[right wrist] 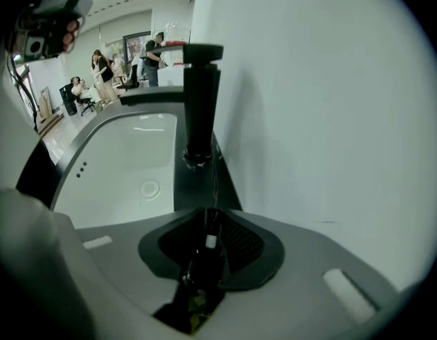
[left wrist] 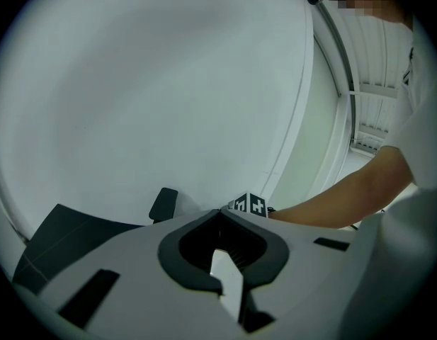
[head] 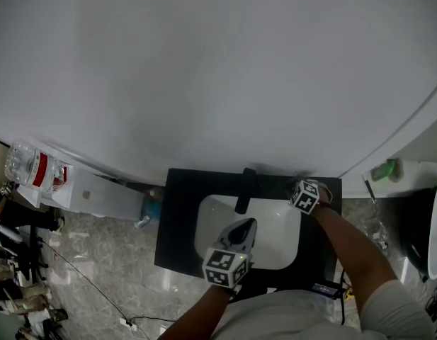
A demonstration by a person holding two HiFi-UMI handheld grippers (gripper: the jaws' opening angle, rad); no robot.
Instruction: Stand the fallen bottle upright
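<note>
A small dark bottle [right wrist: 204, 257] with a white band and a yellow-green label sits between the jaws of my right gripper [right wrist: 207, 214], which is shut on it. The bottle's neck points along the jaws toward the black counter [right wrist: 204, 183] just behind the black faucet [right wrist: 200, 105]. In the head view my right gripper [head: 305, 194] is at the counter's back right corner against the wall, and the bottle is hidden under it. My left gripper [head: 243, 227] hovers over the white sink [head: 211, 222], shut and holding nothing; its tips [left wrist: 219, 212] meet.
The black counter [head: 177, 218] stands against a white wall [head: 218, 69]. A shelf with a green object [head: 386, 170] is at the right, and a cabinet with packaged bottles [head: 34, 167] at the left. People stand far off [right wrist: 98, 69].
</note>
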